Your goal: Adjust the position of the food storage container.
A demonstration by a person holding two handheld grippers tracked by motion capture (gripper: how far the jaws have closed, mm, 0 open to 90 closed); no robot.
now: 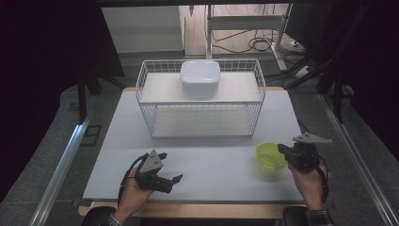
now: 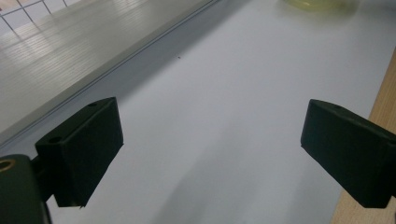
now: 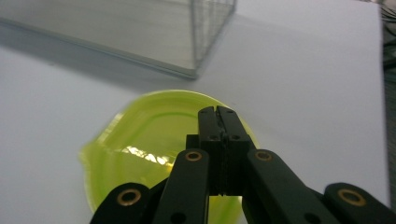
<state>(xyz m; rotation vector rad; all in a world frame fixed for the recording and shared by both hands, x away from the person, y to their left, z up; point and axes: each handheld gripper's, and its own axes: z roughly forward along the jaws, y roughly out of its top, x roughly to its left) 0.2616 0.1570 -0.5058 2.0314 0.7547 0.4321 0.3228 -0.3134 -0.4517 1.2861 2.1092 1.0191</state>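
Note:
A translucent yellow-green bowl (image 1: 268, 156) (image 3: 149, 135) is at the front right of the pale table (image 1: 211, 169), blurred in the right gripper view. My right gripper (image 1: 282, 149) (image 3: 218, 112) is at the bowl's right rim, its jaws pressed together on the thin wall. My left gripper (image 1: 171, 165) (image 2: 212, 144) rests low over the front left of the table, held by a hand. Its jaws stand wide apart with only bare tabletop between them. The bowl's edge (image 2: 317, 3) appears at the top of the left gripper view.
A white wire basket rack (image 1: 141, 80) stands across the back middle of the table, with a white lidded container (image 1: 200, 77) on its upper shelf. The table's wooden front edge (image 2: 385, 84) runs close to my left gripper. Metal rails flank the table.

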